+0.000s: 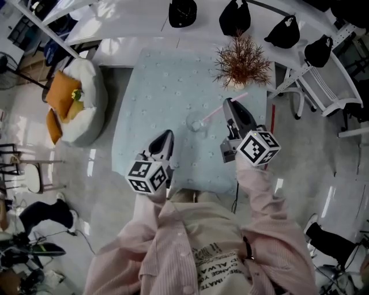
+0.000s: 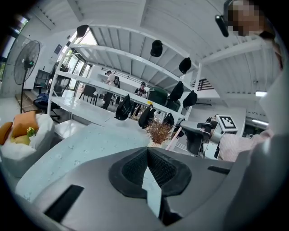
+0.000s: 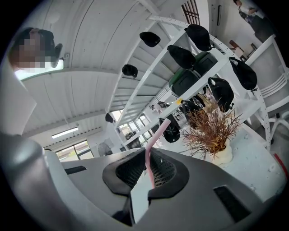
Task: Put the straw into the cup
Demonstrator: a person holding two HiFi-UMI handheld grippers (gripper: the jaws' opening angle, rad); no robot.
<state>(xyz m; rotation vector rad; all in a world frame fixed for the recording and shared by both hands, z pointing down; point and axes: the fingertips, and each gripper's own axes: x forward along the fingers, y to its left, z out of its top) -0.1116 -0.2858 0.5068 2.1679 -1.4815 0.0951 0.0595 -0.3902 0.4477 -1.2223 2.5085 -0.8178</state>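
Counted in the head view are two grippers, the left gripper [image 1: 167, 135] and the right gripper [image 1: 228, 103], each topped by one marker cube. Also counted are one straw [image 1: 214, 113], one cup [image 1: 198, 124], one plant [image 1: 242, 62] and one bench [image 1: 167, 86]. Four caps [image 1: 183, 12] are hung beyond, and two cushions [image 1: 62, 92] are laid on one seat [image 1: 92, 109].

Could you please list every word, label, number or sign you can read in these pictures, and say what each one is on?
"AWAY", with fragments like "...ANCE YOU" and "...MATE": print on the shirt, tilted and creased, so only partly legible.
Left cube and right cube: black-and-white square patterns only, no letters or numbers.
Both gripper views: no readable text.
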